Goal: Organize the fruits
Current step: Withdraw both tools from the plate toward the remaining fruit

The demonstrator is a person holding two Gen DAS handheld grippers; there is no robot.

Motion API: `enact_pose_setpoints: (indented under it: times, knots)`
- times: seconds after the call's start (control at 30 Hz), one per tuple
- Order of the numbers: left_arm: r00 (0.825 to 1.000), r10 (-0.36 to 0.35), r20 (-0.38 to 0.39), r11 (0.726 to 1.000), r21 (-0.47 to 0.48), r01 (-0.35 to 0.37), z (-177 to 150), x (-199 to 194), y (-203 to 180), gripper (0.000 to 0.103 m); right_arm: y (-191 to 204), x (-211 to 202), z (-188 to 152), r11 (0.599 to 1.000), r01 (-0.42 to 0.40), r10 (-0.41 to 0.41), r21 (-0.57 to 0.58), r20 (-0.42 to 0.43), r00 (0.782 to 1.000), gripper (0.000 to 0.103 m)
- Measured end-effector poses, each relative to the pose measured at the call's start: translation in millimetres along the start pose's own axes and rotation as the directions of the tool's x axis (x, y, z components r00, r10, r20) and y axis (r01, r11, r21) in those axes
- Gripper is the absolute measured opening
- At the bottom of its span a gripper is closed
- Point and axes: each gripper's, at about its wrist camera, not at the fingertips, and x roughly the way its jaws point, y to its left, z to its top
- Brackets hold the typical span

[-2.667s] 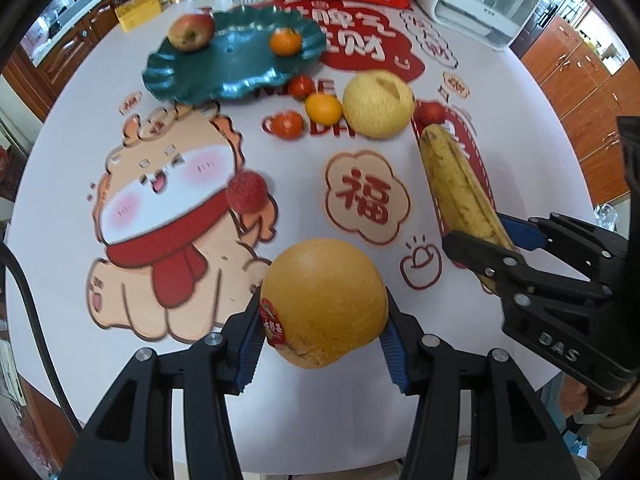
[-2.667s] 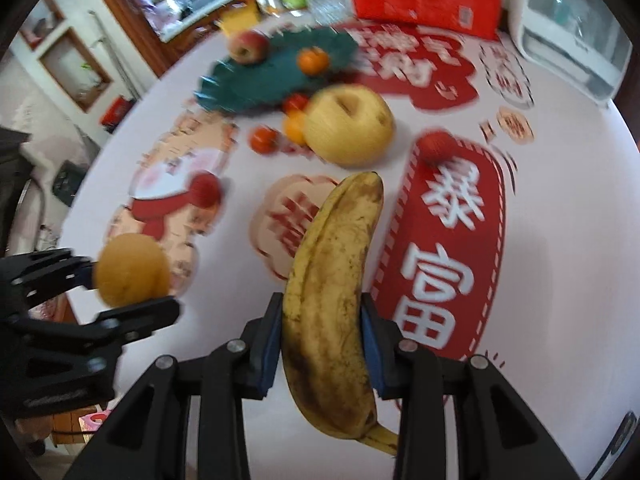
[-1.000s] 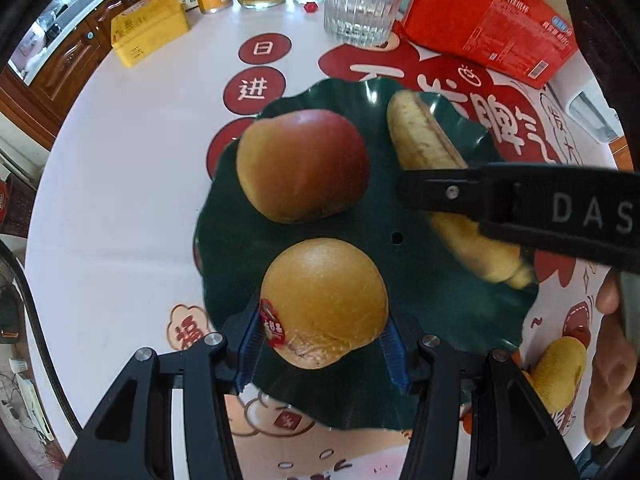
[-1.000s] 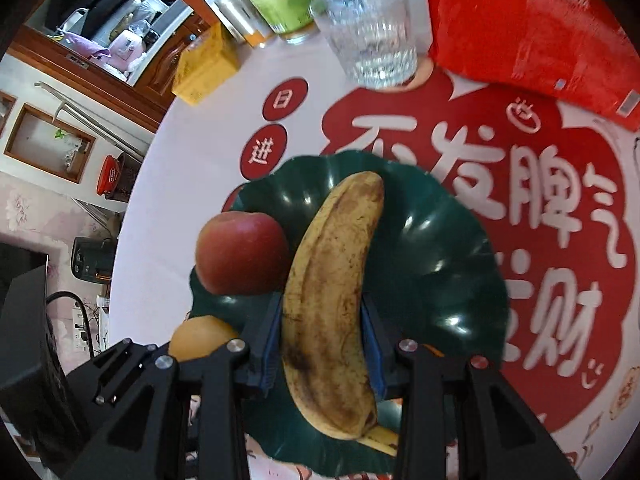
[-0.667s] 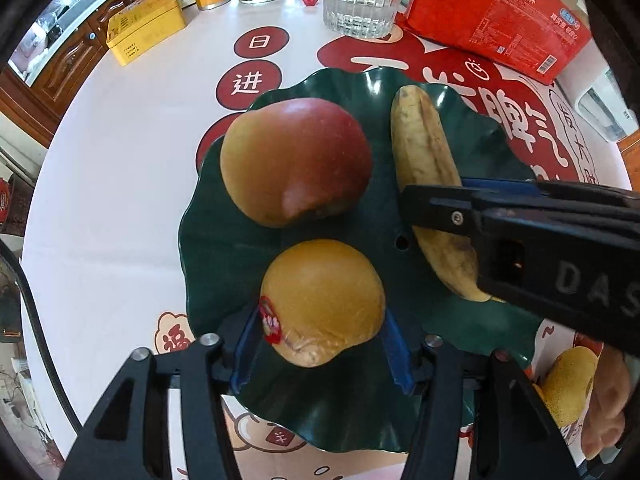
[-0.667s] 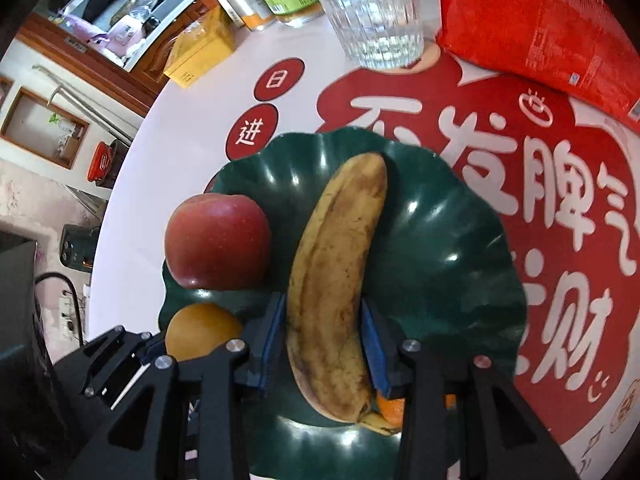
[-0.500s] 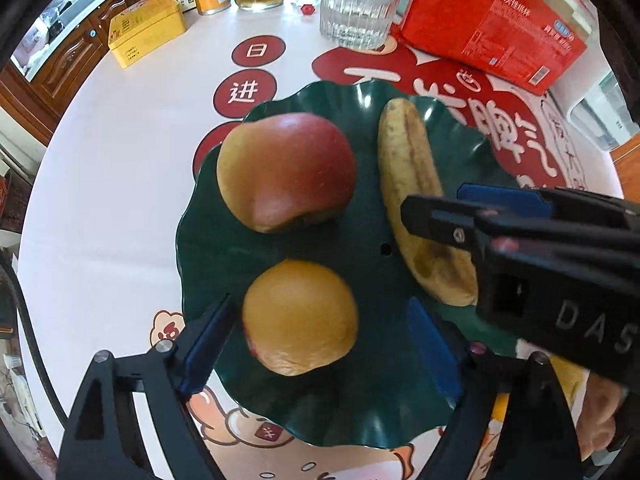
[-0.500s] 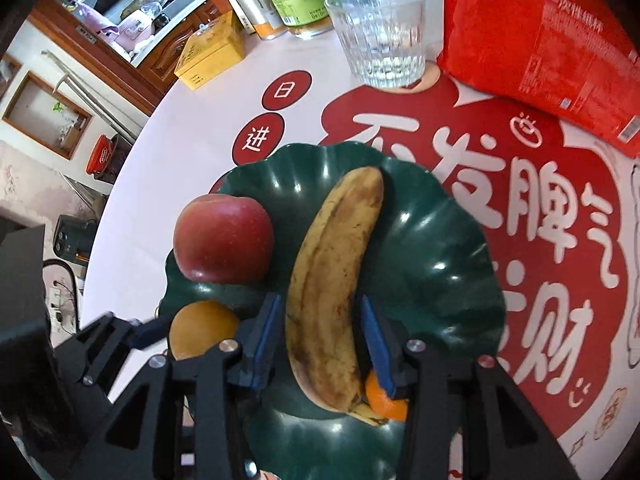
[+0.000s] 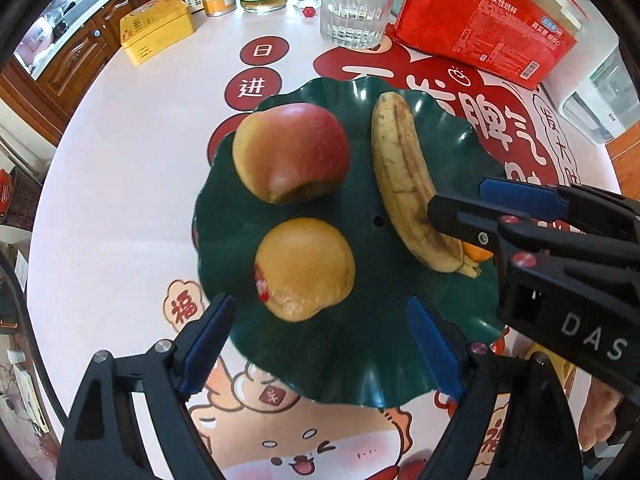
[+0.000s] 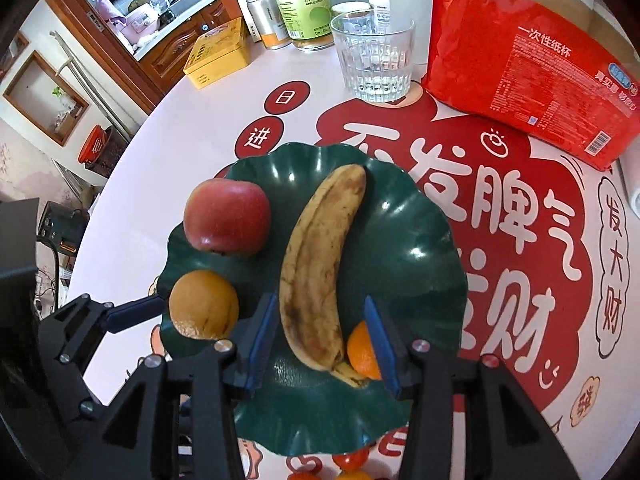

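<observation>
A dark green wavy plate [image 9: 320, 364] [image 10: 416, 248] holds a red apple [image 9: 290, 152] [image 10: 226, 218], a round yellow fruit with a red sticker [image 9: 304, 268] [image 10: 204, 304], a spotted banana [image 9: 404, 184] [image 10: 316, 268] and a small orange [image 10: 360, 350]. My left gripper [image 9: 320, 340] hangs open just short of the yellow fruit, touching nothing. My right gripper [image 10: 320, 340] [image 9: 460, 194] stands open astride the banana's stem end, with a gap at both pads. The banana lies on the plate. One left finger [image 10: 136, 308] shows beside the yellow fruit.
Behind the plate stand a ribbed glass [image 10: 376, 60], a red packet [image 10: 528, 56], a yellow tin [image 10: 218, 54] and several bottles [image 10: 304, 4]. Small red and orange fruits [image 10: 348, 460] lie in front of the plate. A hand [image 9: 600, 412] holds the right gripper.
The left jaws let go of the yellow fruit and spread wide; it now rests on the plate. The right jaws came off the banana and drew back, leaving it on the plate.
</observation>
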Motion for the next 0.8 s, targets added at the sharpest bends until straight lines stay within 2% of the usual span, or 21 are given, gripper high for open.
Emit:
enact_pose_setpoints:
  times: [0.17,0.37,0.5,0.8]
  knots:
    - [1.000,0.017,0.026,1.000,-0.008,-0.017,-9,-19,6,0.087,6,-11,-7,1.000,0.018,-0.018,-0.007,0.026,1.000,0.046]
    - [0.995,0.038,0.095,0.999,-0.017,-0.037,-22,-54,5,0.087,12,-39,-16,1.000,0.019,-0.017,-0.015,0.087,0.996,0.046]
    - [0.990,0.047,0.134,0.999,-0.021,-0.045,-35,-78,-1,0.087,14,-64,-28,1.000,-0.008,0.011,-0.020,0.133,0.991,0.046]
    - [0.977,0.036,0.208,0.999,-0.015,-0.034,-73,-126,-25,0.087,9,-125,-79,0.998,-0.049,0.053,-0.026,0.229,0.972,0.046]
